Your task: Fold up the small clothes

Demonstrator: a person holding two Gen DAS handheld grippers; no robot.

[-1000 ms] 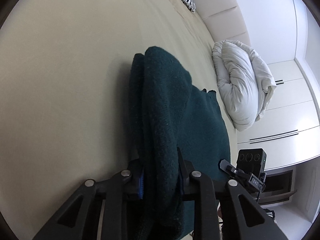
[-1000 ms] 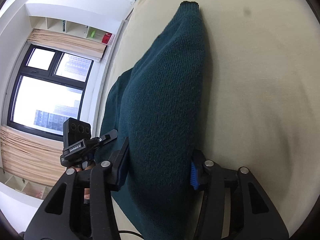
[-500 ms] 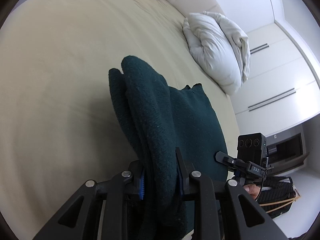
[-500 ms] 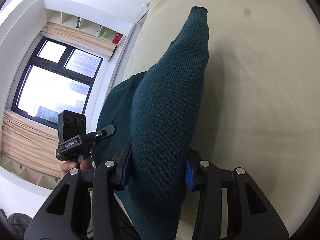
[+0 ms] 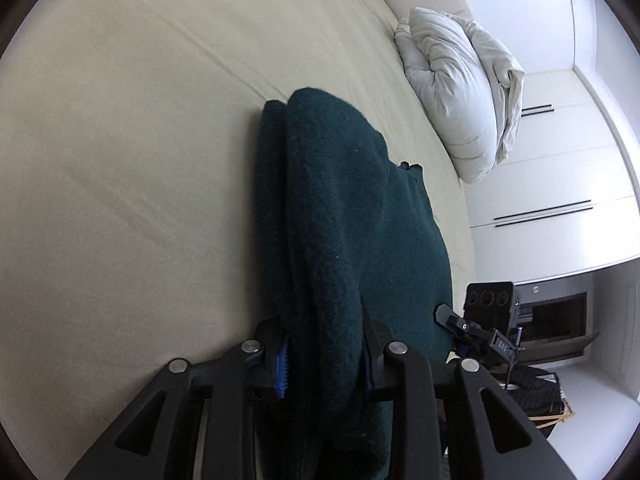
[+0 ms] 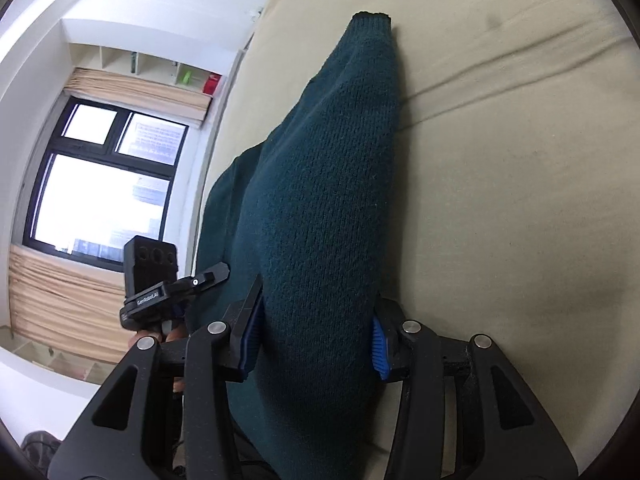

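A dark green knitted sweater lies bunched on the beige bed sheet, its near end lifted between both grippers. My left gripper pinches a thick fold of it between its blue pads; the jaws are opening slightly, with the fabric still pressed. In the right wrist view the sweater runs away to a cuffed end, and my right gripper clamps its bulky near end, its jaws also easing open. Each view catches the other gripper at the sweater's side: the right gripper and the left gripper.
A rolled white duvet lies at the far right of the bed, with white wardrobe doors behind it. A window and wall shelves stand past the bed's left edge. The sheet stretches wide on both sides.
Both grippers have travelled across the bed with the sweater held between them. The duvet and the window have shifted in the views. Neither grip has let go.
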